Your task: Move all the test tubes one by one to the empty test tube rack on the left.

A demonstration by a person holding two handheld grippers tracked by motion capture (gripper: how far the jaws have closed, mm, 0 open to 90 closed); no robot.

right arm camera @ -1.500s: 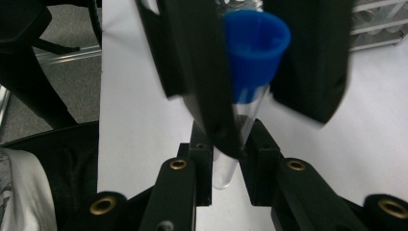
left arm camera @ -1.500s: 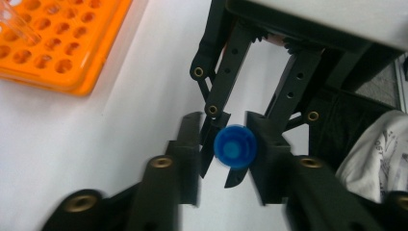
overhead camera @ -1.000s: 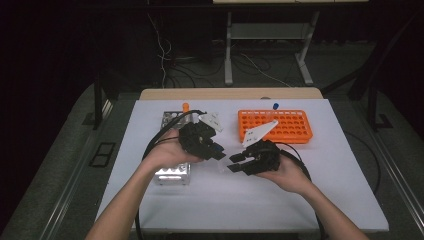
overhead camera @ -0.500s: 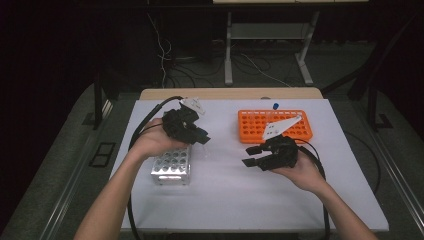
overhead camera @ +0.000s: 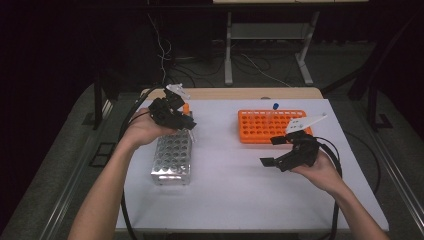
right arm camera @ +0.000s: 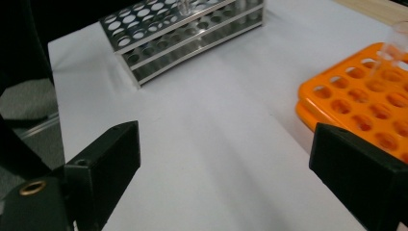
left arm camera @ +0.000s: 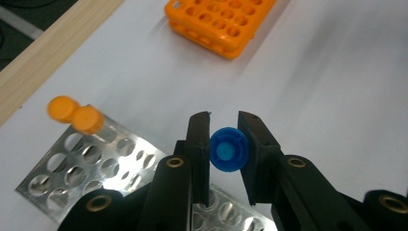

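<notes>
**Blue-capped tube held over the steel rack**

Nearest you, your right gripper (overhead camera: 274, 150) hovers above bare white table (overhead camera: 240, 200), its jaws spread wide with nothing between them; in the right gripper view the tabletop lies open between the two black jaws. Further out, your left gripper (left arm camera: 223, 144) is clamped on a blue-capped tube (left arm camera: 229, 149), pinched at the cap from both sides. You hold it over the far end of the steel tube rack (overhead camera: 172, 157). Two orange-capped tubes (left arm camera: 76, 114) stand together in that rack's far corner. Beyond your right hand sits the orange tube rack (overhead camera: 270, 126), with one blue-capped tube standing at its far edge (overhead camera: 275, 106).
</notes>
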